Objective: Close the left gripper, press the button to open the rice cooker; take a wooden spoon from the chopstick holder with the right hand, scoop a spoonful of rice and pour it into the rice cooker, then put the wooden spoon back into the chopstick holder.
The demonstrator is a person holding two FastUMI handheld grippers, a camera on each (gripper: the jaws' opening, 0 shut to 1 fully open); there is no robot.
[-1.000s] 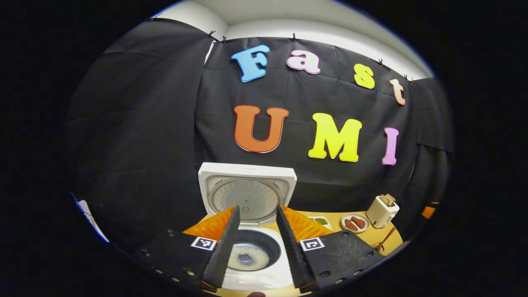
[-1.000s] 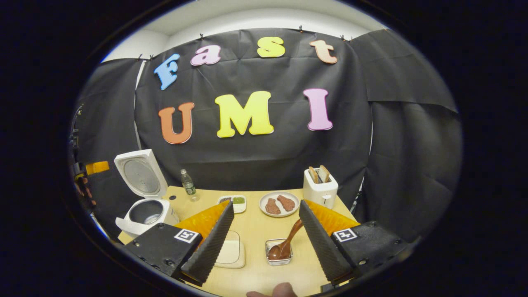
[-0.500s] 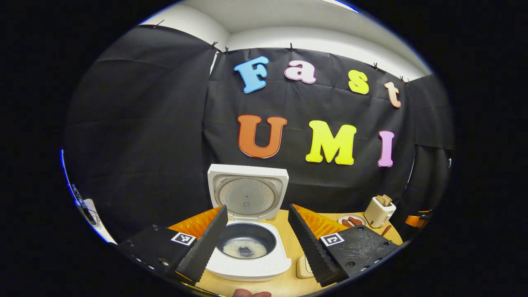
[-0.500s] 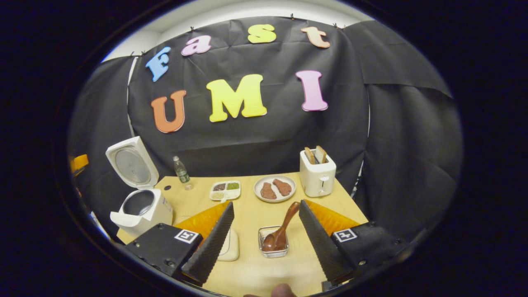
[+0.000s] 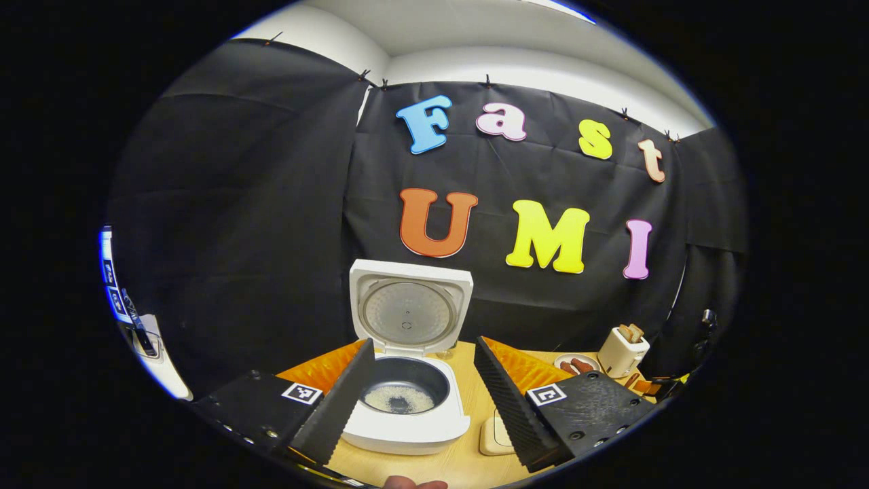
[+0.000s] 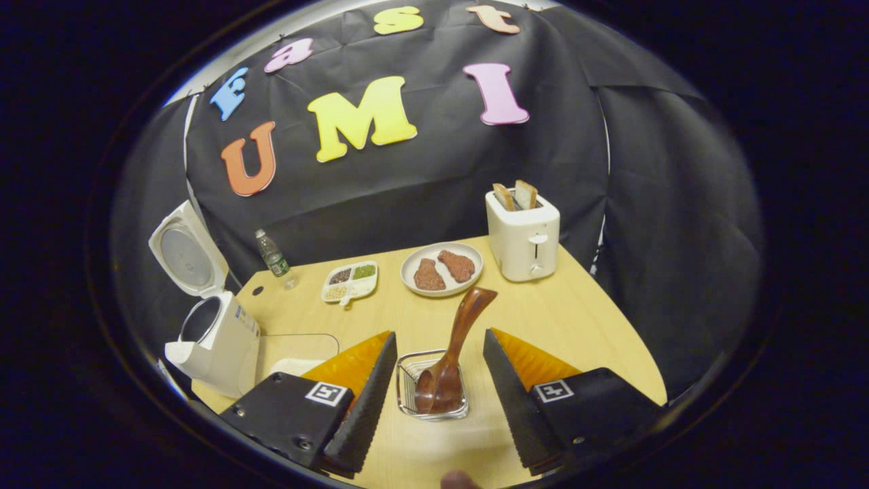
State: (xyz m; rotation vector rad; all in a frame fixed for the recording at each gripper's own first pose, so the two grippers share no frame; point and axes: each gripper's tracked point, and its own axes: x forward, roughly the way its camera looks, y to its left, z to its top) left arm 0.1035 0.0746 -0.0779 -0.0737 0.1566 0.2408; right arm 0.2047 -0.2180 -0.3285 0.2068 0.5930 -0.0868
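Observation:
The white rice cooker (image 5: 407, 424) stands open, its lid (image 5: 409, 312) upright, with a thin layer of rice (image 5: 397, 402) in the dark pot. My left gripper (image 5: 423, 341) hovers open in front of it, holding nothing. In the right gripper view the cooker (image 6: 216, 336) is at the left edge of the table. A wooden spoon (image 6: 456, 343) stands bowl-down in the wire chopstick holder (image 6: 407, 387), handle leaning up and to the right. My right gripper (image 6: 439, 334) is open just above the holder, a finger on each side of the spoon, apart from it.
On the wooden table (image 6: 584, 326) stand a toaster (image 6: 524, 231) with bread, a plate of meat (image 6: 441, 268), a divided dish (image 6: 349, 282) and a small bottle (image 6: 273, 255). A clear container (image 6: 295, 350) sits between cooker and holder. A cream dish (image 5: 494, 438) lies beside the cooker.
My left gripper has opened wider and drawn back from the cooker. My right gripper has moved forward and tipped down over the holder, so the spoon now lies between its fingers.

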